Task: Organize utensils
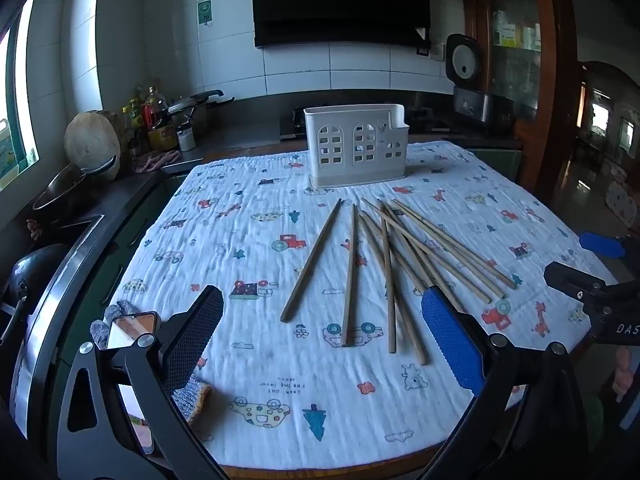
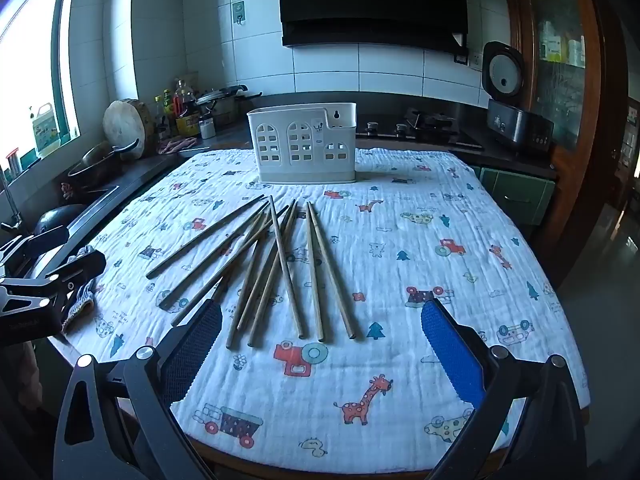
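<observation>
Bamboo chopsticks lie loose just ahead of right gripper & left gripper, both wide open, empty. Nothing picked yet; next: grab 1, drop into white utensil holder beyond.

Home kitchen, table at centre.
Around the table with its cartoon-print cloth: gas hob and rice cooker behind, black range hood above, oil bottles and sink to its left, white tiled walls.

rice cooker, knitted glove, phone
</observation>
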The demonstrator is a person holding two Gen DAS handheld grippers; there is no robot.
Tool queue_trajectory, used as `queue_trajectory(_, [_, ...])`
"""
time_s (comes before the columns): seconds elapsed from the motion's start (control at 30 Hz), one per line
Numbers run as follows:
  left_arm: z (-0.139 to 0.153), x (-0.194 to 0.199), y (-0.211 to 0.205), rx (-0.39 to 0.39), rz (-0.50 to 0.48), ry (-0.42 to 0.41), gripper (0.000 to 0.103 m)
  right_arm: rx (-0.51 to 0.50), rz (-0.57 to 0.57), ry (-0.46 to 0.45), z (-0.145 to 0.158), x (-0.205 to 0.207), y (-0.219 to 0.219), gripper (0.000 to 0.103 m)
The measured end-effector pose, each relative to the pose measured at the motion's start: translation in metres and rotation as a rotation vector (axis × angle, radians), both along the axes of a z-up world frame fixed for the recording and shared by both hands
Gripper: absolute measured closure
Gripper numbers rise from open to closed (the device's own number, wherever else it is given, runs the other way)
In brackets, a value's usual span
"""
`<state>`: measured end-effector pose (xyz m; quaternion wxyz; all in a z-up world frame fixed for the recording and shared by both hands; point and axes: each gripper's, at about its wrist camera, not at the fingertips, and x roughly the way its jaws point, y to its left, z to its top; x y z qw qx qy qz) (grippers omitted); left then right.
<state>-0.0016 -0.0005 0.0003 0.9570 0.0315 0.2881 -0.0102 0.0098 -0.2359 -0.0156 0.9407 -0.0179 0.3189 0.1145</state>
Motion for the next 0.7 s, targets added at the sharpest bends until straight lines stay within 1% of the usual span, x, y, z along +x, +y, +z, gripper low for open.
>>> queue_trajectory(0.07, [-0.003, 0.004, -0.006, 0.004, -0.001, 0.015, 0.005, 0.006, -0.001, 0.005, -0.001, 0.000, 0.000, 0.006])
queue_trajectory(0.13, [-0.002, 0.002, -0.008, 0.005, -0.002, 0.007, 0.005, 0.009, -0.005, 0.006, -0.001, 0.000, 0.000, 0.006])
queue_trajectory(0.17, [0.000, 0.002, -0.003, -0.013, -0.004, 0.007, 0.005, 0.010, -0.004, 0.008, -0.002, 0.001, 0.000, 0.006])
queue_trajectory(0.23, [0.001, 0.002, -0.001, -0.019, -0.002, 0.009, 0.005, 0.012, -0.008, 0.009, -0.002, 0.001, 0.000, 0.006])
queue_trajectory(0.37, [0.001, 0.001, -0.010, -0.004, 0.004, 0.011, 0.005, 0.009, -0.002, -0.005, 0.004, -0.003, -0.002, 0.006])
queue_trajectory(0.43, [0.002, 0.001, -0.001, -0.010, -0.005, 0.012, 0.005, 0.013, -0.001, -0.005, 0.005, -0.002, -0.001, 0.006])
queue_trajectory(0.6, [0.003, 0.001, 0.000, -0.009, -0.002, 0.001, 0.005, 0.015, 0.000, -0.010, 0.010, -0.001, 0.001, 0.006])
queue_trajectory(0.7, [0.004, -0.002, 0.000, -0.007, 0.000, -0.010, 0.005, 0.013, 0.004, -0.021, 0.007, -0.003, -0.001, 0.006])
